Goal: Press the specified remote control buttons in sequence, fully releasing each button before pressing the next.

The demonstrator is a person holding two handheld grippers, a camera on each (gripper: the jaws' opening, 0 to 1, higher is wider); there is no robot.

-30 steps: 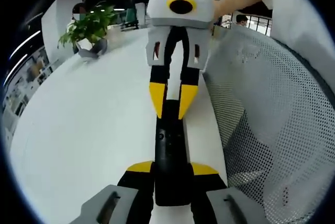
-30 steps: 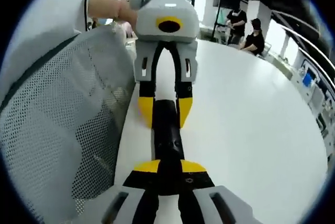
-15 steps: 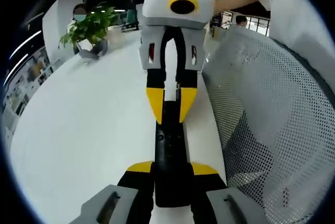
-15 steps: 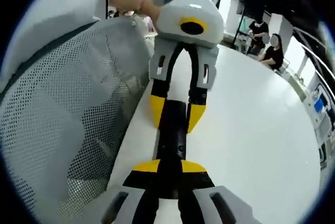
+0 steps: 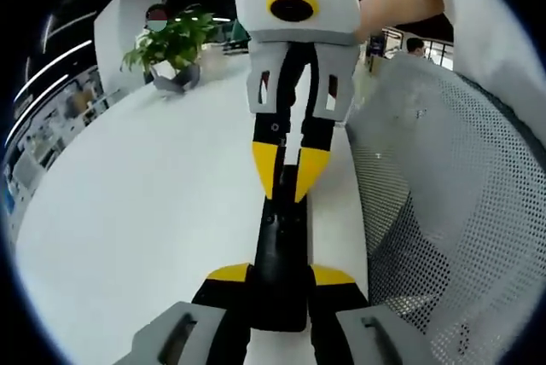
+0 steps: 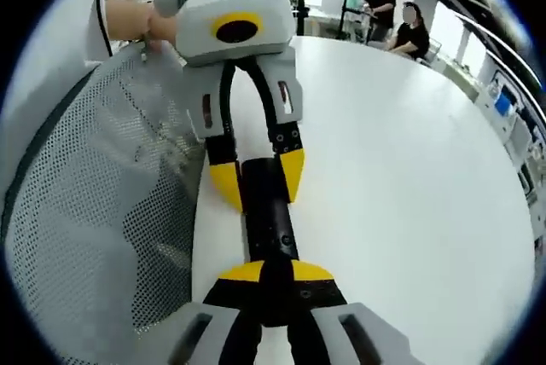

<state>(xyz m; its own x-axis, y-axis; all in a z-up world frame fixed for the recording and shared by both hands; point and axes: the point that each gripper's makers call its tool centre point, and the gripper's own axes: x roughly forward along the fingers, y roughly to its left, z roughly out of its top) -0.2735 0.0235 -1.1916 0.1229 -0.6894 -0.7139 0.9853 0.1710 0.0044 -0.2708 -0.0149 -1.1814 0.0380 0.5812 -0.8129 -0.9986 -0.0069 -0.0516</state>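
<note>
A black remote control (image 5: 281, 241) lies lengthwise along the white table (image 5: 145, 211), close to its edge. My left gripper (image 5: 281, 275) is shut on one end of the remote, with a yellow-tipped jaw on each side. In the left gripper view my right gripper (image 5: 287, 170) comes from the opposite side, shut, its yellow tips close together over the remote's other end. The right gripper view shows the remote (image 6: 269, 216) running from my right gripper (image 6: 277, 271) up to the left gripper (image 6: 258, 182), whose tips straddle it. Whether a button is pressed down is hidden.
A grey mesh chair back (image 5: 444, 203) stands right against the table edge beside the remote, also seen as mesh (image 6: 94, 211). A potted plant (image 5: 166, 41) sits at the table's far end. Two people (image 6: 409, 28) are beyond the table.
The right gripper's tips have come down from just beyond the remote's end to lie over it. Both views have tilted a little; the left gripper keeps its hold.
</note>
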